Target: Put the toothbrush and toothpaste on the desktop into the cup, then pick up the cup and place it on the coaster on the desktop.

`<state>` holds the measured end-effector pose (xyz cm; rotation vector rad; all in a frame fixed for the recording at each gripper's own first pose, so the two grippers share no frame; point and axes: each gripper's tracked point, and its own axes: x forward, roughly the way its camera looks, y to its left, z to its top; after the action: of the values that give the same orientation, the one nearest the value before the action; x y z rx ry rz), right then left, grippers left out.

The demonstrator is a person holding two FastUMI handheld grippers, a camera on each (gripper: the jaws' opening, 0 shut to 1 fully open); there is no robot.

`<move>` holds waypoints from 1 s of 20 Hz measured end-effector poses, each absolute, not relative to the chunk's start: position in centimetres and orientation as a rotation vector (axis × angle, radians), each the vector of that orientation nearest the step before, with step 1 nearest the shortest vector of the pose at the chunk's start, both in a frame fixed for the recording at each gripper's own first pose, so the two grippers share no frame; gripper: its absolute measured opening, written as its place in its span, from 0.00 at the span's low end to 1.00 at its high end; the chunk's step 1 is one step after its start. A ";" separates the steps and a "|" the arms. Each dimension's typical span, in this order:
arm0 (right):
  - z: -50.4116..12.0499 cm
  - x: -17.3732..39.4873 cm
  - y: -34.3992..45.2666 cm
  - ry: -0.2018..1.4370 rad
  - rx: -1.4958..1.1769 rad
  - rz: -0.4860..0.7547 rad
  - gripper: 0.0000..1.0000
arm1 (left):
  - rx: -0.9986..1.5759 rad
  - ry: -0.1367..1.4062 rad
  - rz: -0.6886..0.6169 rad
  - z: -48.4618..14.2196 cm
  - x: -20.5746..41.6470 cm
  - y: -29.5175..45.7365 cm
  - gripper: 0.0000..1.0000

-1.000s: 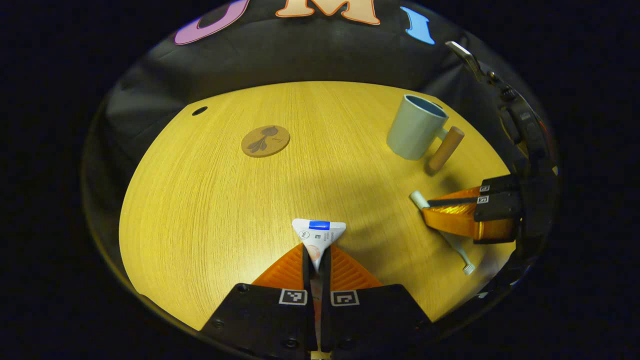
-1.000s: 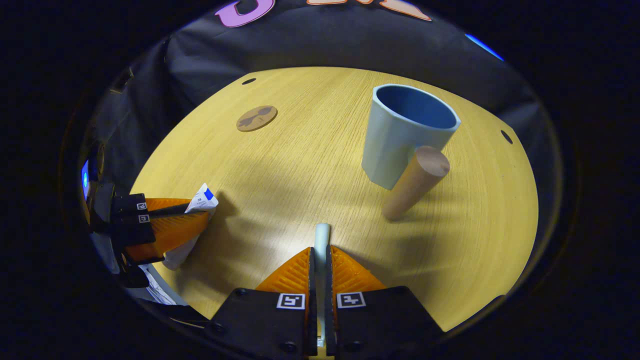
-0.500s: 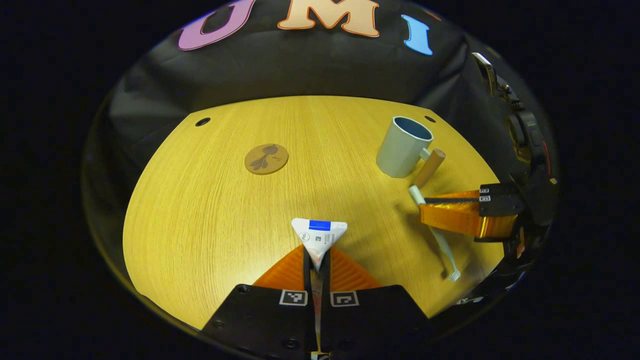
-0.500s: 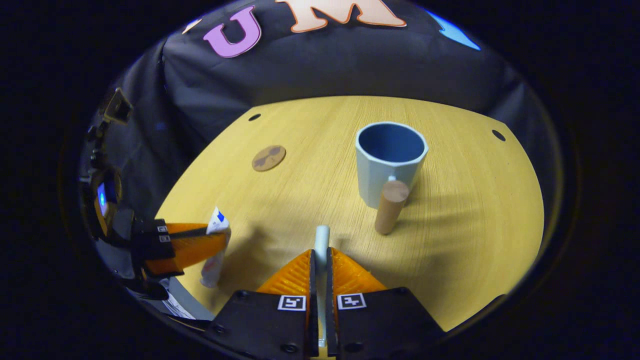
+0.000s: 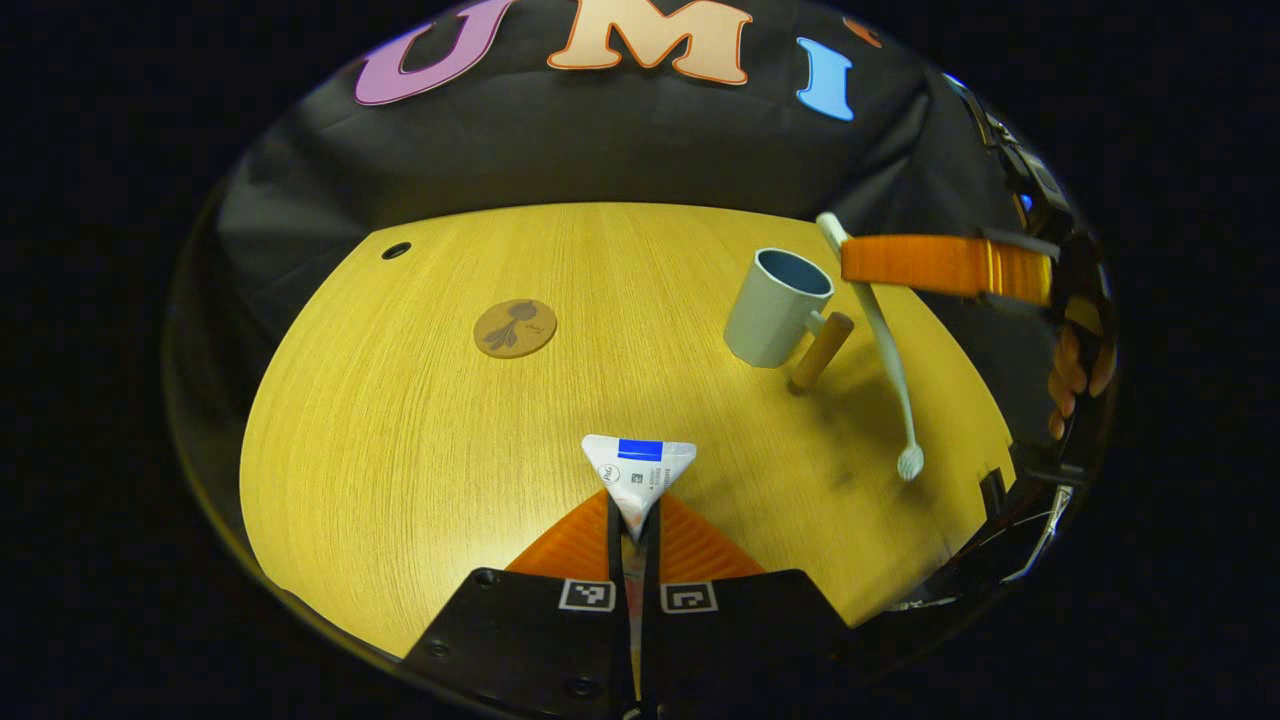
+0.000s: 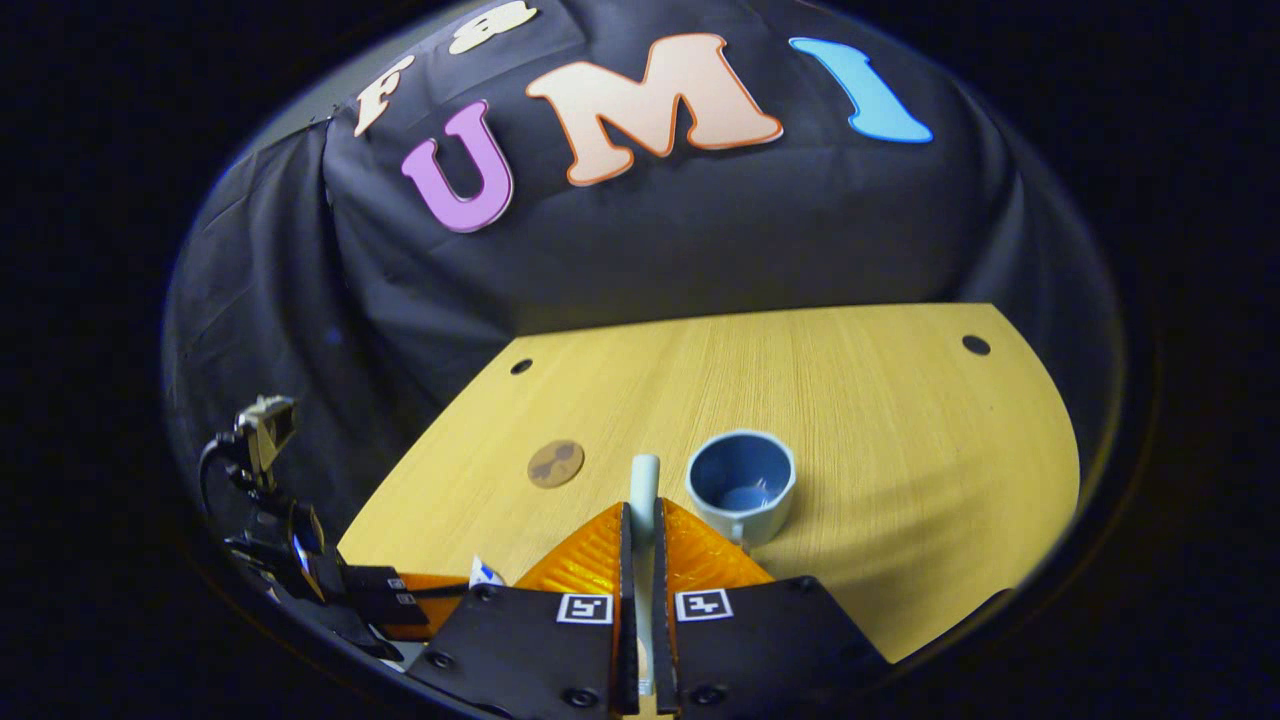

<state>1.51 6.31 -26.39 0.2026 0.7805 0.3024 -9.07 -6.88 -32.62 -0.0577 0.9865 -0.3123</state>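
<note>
My left gripper [image 5: 632, 512] is shut on the flat end of the white toothpaste tube [image 5: 638, 470], held just above the wooden desktop [image 5: 400, 420]. The pale blue cup [image 5: 775, 305] with a wooden handle stands at the back right. My right gripper [image 5: 850, 260] is shut on the pale toothbrush [image 5: 885, 345], lifted high beside the cup, brush head hanging down. In the right gripper view the right gripper [image 6: 641, 515] pinches the toothbrush handle [image 6: 644, 478], and the cup [image 6: 741, 487] sits just below and to the right, its inside showing. The round brown coaster [image 5: 515, 327] lies at the back left.
Small round holes [image 5: 396, 250] mark the desktop's far corners. The black cloth wall rises behind the desk. A hand [image 5: 1075, 375] holds the right gripper at the right edge. The left gripper [image 6: 420, 600] appears low at the left in the right gripper view.
The right gripper has lifted the toothbrush off the desk and risen well above the cup, so the cup now shows from above. The left gripper kept holding the toothpaste, nearly still.
</note>
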 end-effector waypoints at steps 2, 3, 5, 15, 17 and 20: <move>-25.4 3.9 5.8 0.729 0.210 0.294 0.09 | -0.063 0.975 -0.305 -32.3 -8.9 -6.8 0.02; -25.2 4.7 5.5 0.710 0.213 0.287 0.08 | -0.069 0.971 -0.299 -32.3 -8.9 -6.9 0.02; -24.5 6.0 5.5 0.684 0.216 0.289 0.09 | -0.086 0.969 -0.291 -32.1 -8.8 -6.9 0.02; -23.7 12.6 4.0 0.542 0.190 0.224 0.08 | -0.131 0.949 -0.182 -31.8 -8.6 -6.6 0.02; -24.4 13.8 3.6 0.523 0.196 0.197 0.08 | -0.140 0.949 -0.153 -31.7 -8.7 -6.4 0.02; -26.0 15.0 3.2 0.519 0.180 0.171 0.08 | -0.154 0.950 -0.107 -31.5 -8.9 -6.1 0.01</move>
<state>15.03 3.22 -26.00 0.1798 0.5190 0.1708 -8.89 -6.14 -31.53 -0.1542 0.9498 -0.1069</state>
